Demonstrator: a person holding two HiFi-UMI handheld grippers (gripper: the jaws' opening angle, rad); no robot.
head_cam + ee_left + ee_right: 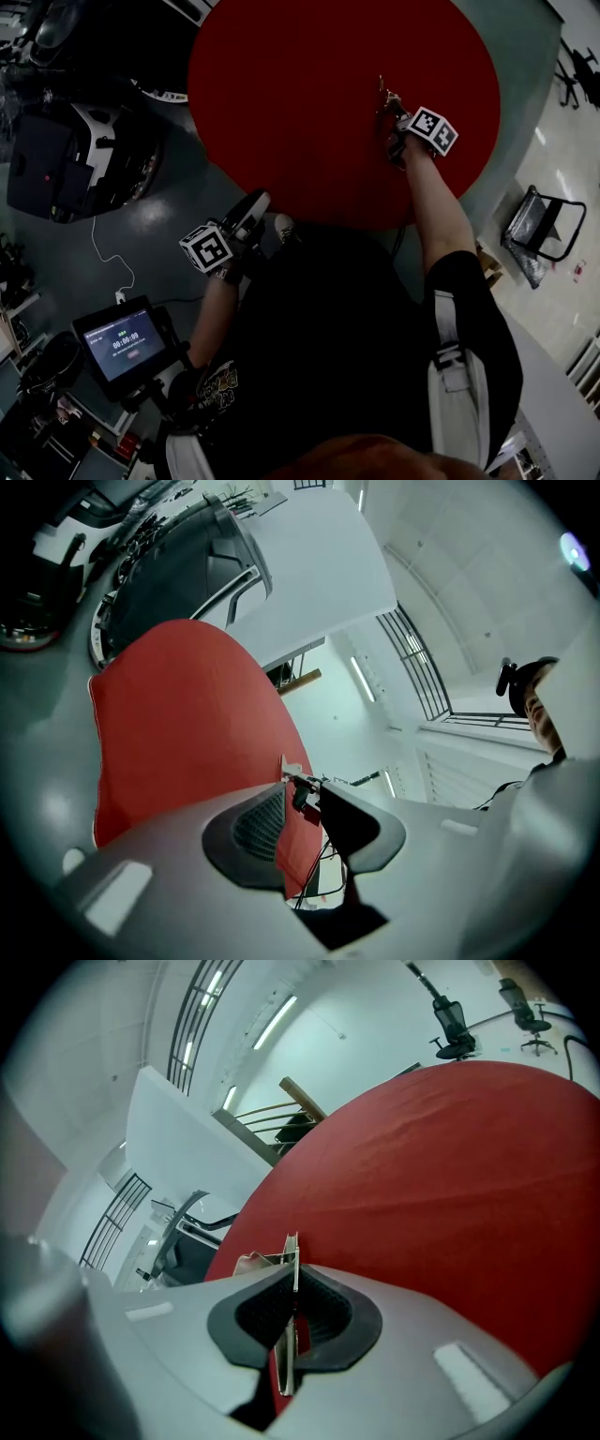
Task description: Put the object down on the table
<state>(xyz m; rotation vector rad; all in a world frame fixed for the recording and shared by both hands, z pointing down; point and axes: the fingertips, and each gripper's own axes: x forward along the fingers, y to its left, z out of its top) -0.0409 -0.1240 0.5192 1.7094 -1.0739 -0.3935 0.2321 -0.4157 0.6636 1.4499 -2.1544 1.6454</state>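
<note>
Holding a thin silvery metal piece [292,1258] over the round red table [450,1176]

My right gripper [292,1309] has its jaws pressed together on the piece, which stands on edge between the pads and pokes out ahead. Contact with the cloth: cannot tell. My left gripper [302,819] sits near the table's edge, jaws slightly apart, nothing between them.

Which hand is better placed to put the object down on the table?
Right. The right gripper is over the red table, jaws shut on the thin metal piece; the left gripper sits off its edge, empty.
</note>
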